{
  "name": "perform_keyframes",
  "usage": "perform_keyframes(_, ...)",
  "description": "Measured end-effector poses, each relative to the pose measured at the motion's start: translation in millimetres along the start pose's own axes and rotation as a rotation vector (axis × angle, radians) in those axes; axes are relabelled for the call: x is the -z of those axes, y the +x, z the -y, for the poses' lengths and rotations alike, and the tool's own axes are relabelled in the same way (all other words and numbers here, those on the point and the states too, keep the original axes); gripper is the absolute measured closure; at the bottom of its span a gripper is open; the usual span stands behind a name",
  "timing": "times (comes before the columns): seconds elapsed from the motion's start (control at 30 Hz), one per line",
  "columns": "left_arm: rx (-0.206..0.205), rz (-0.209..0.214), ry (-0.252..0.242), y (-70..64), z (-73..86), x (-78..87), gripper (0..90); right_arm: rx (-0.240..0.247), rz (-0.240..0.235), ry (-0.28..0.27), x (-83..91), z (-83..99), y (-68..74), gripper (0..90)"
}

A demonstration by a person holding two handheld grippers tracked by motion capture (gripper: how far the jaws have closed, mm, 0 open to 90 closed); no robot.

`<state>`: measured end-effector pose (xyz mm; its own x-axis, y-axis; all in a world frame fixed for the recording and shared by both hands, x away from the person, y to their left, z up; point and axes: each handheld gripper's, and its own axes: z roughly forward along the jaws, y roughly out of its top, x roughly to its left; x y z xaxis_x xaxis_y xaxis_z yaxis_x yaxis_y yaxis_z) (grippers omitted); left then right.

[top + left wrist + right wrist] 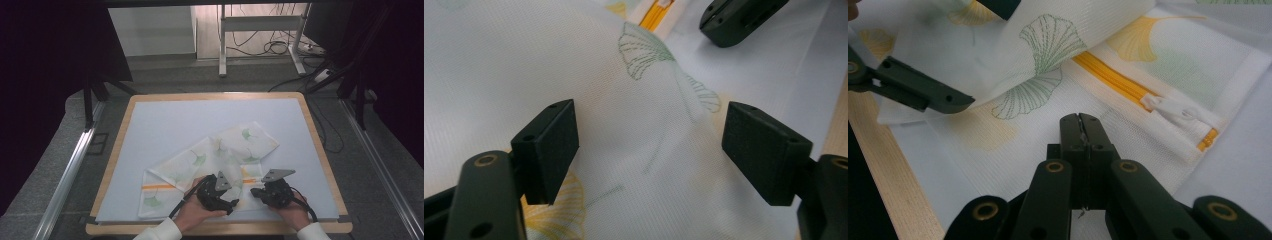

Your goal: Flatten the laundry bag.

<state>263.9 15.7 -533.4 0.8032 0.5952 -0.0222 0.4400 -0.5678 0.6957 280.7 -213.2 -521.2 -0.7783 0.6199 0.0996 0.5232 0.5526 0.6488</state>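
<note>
Black jaws of the right gripper (pixel 1081 131) rise from the bottom centre of its own view, pressed flat together with no cloth visibly between them; they rest on or just over the near edge of a white mesh bag (pixel 1158 65) printed with leaves. Just beyond, toward the right of that frame, an orange zipper (pixel 1108 77) runs up to a white pull (pixel 1170 106).

At the lower centre of the high view, the left gripper (pixel 220 192) sits over the bag's lower middle. Its jaws stand spread wide in its own view, with a raised fold of mesh (pixel 649 125) between them, apparently untouched.

Around both lies a pale mat (pixel 165 125) on a wooden-edged table (pixel 320 145).

Judging from this, the thin mesh may slip out if the left jaws close too shallowly, or bunch and drag the whole bag.
</note>
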Motion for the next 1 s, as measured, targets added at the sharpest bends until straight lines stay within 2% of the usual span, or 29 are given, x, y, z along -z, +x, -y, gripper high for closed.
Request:
perform_keyframes(0.13,-0.002,-0.009,-0.002,0.3,1.2,-1.1,26.1,0.000,-0.001,0.000,0.0,0.0,-0.1,89.0)
perform_keyframes(0.17,-0.008,-0.018,0.000,1.5,1.1,0.0,32.0,0.001,0.000,0.001,0.0,0.0,0.0,89.0)
perform_keyframes(0.33,-0.009,-0.025,-0.008,6.1,2.7,1.6,43.9,0.001,0.002,0.002,-0.1,0.0,0.2,89.0)
perform_keyframes(0.47,-0.010,-0.032,-0.007,3.8,2.1,2.0,44.8,0.001,0.002,0.002,-0.1,0.0,0.2,89.0)
perform_keyframes(0.57,-0.009,-0.006,0.001,1.3,1.3,1.7,34.2,0.003,0.001,0.002,0.0,0.0,0.1,89.0)
perform_keyframes(0.67,-0.018,-0.017,0.007,-5.2,-0.5,-1.1,29.0,0.004,-0.001,0.001,0.0,0.0,-0.3,89.0)
perform_keyframes(1.0,0.002,0.001,0.007,-5.1,-0.1,-2.2,27.2,0.004,0.000,0.002,-0.1,0.0,-0.1,89.0)
